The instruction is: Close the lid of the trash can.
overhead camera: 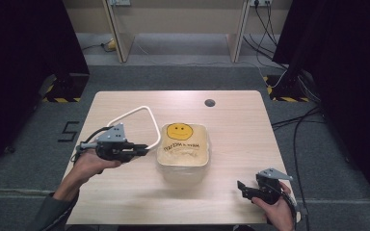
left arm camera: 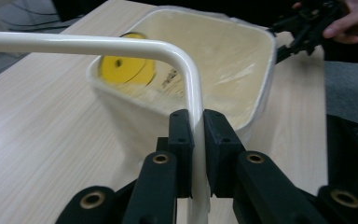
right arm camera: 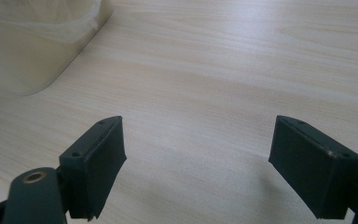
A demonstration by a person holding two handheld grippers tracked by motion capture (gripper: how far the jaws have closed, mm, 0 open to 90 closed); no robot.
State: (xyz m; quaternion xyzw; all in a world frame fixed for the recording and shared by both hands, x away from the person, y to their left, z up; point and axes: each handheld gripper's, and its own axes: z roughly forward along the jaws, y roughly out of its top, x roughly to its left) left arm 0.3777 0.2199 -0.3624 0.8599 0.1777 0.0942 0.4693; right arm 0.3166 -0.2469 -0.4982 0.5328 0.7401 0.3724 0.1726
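Note:
A cream, see-through bucket [overhead camera: 183,147] with a yellow smiley face on its wall stands in the middle of the wooden table [overhead camera: 125,192]. Its white tubular handle [overhead camera: 136,112] arcs out to the left and is raised. My left gripper [overhead camera: 144,151] is shut on the handle's end near the bucket rim. In the left gripper view the two pads clamp the handle [left arm camera: 98,45] just below its bend, with the bucket's mouth [left arm camera: 233,60] behind. My right gripper [overhead camera: 243,188] rests low at the front right, open, with bare table between its jaws [right arm camera: 198,154]. The bucket's lower wall [right arm camera: 28,46] shows at upper left there.
A small dark round grommet [overhead camera: 210,102] sits near the table's far edge. Cables [overhead camera: 294,125] trail over the grey floor to the right. Black curtains hang on both sides. A person's hand holds the right gripper [left arm camera: 303,32] beyond the bucket.

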